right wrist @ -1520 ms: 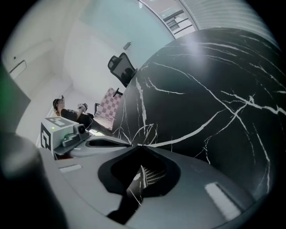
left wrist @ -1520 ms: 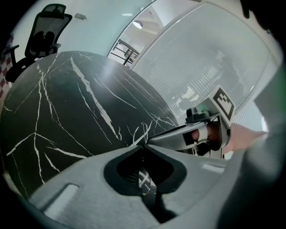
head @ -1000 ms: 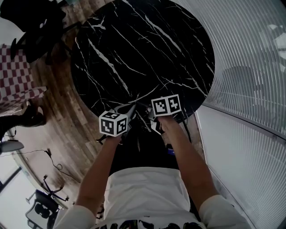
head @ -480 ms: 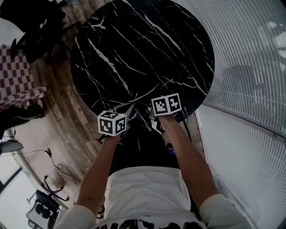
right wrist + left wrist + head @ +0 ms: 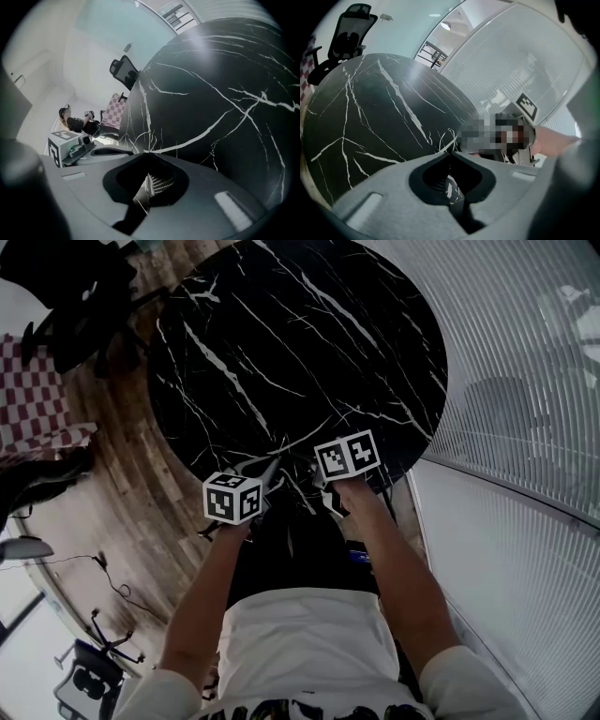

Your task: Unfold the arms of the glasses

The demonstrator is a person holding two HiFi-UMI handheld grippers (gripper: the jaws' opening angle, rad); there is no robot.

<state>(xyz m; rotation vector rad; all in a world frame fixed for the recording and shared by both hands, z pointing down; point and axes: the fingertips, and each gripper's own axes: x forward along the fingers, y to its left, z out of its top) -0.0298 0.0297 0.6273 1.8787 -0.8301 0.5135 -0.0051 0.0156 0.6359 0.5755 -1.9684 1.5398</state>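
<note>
The left gripper is clenched on the thin wire glasses at the worktop's near edge. The right gripper, its jaws just closed, pinches them from the opposite side.

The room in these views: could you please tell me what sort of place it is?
Probably an office or meeting room: a round black marble table, a black office chair beside it, and a ribbed glass wall along one side.

**Glasses barely seen**

From above, the left gripper and right gripper cover their own jaw tips at the table's near edge. The glasses show only as faint wire; which part each pinches, we cannot tell.
</note>
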